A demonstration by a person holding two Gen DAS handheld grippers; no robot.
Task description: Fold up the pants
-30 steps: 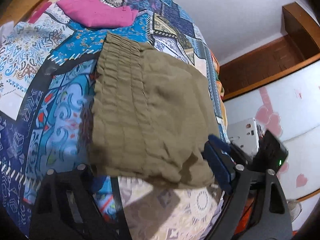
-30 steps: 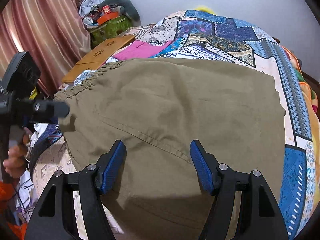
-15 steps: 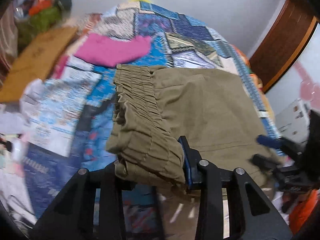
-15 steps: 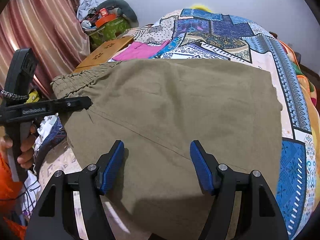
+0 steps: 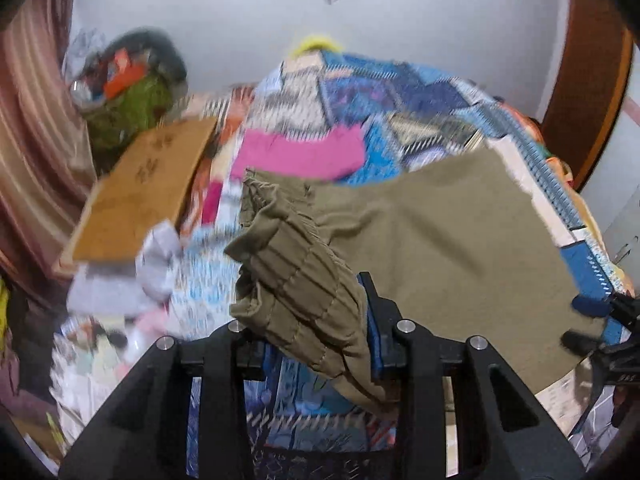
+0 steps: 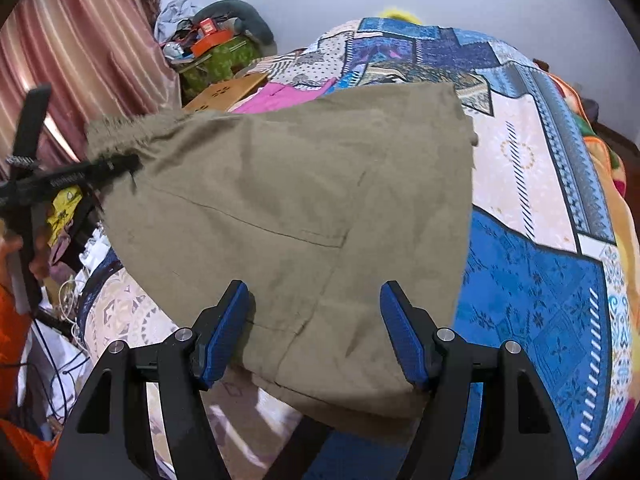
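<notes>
The olive-green pants lie folded on the patchwork bedspread. My left gripper is shut on the gathered elastic waistband and holds it lifted off the bed; it also shows at the left of the right wrist view. My right gripper is open, its blue pads on either side of the near edge of the pants, not closed on the cloth. It shows at the right edge of the left wrist view.
A folded pink garment lies beyond the pants. A wooden board rests at the bed's left side, with a green bag of clutter and a striped curtain behind. A wooden door frame stands at right.
My left gripper closed on the waistband corner and has lifted it up and toward the far side. The right gripper stayed open and hardly moved.
</notes>
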